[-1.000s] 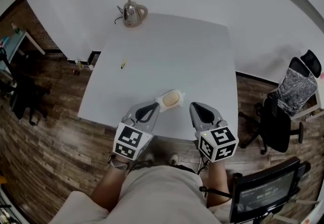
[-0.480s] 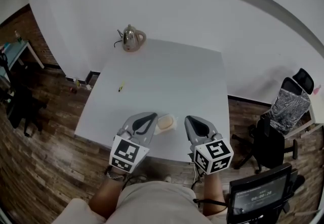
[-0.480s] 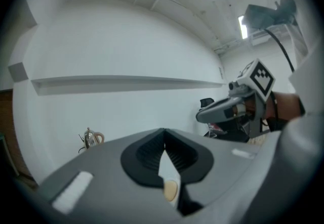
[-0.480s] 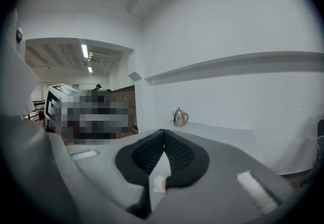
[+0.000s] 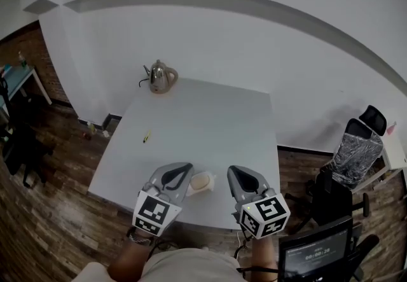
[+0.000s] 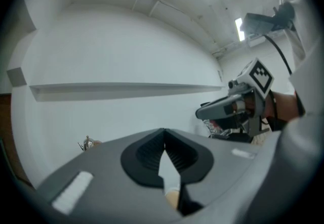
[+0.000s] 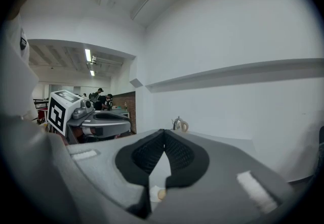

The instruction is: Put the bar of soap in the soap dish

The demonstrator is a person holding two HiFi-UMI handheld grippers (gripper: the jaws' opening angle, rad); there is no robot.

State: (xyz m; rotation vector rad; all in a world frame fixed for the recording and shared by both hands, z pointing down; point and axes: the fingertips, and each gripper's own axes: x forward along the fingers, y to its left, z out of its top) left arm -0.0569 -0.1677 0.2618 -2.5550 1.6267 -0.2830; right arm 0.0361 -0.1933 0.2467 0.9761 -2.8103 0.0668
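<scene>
"Bar of soap (image 5: 199,180): how do you expect it to handle?"

"Light and stiff, I'd say, a small pale block that won't give under my pads. It looks dry, but soap is smooth, so I'd judge it slippery. A hard squeeze could squirt it out sideways or dent an edge. I'd take it across its short width, on the two long flat sides near the middle, with gentle pressure."

"And where is it now?"

"It lies in the white soap dish (image 5: 210,179), which sits on the tabletop (image 5: 210,121) close to the near edge. So by my reading the job looks done already."

"Where does that put it relative to you?"

"In the head view it sits between my left tongs (image 5: 184,168) and my right tongs (image 5: 233,171), just beside the left tips and a little further from the right. Neither touches it. I hold both pairs roughly level, pointing away over the tabletop, and each gripper view shows the soap and dish only as a small patch low down beneath the jaws."

"Are you gripping anything?"

"No. Both pairs are closed tip to tip, with nothing between them."
</scene>
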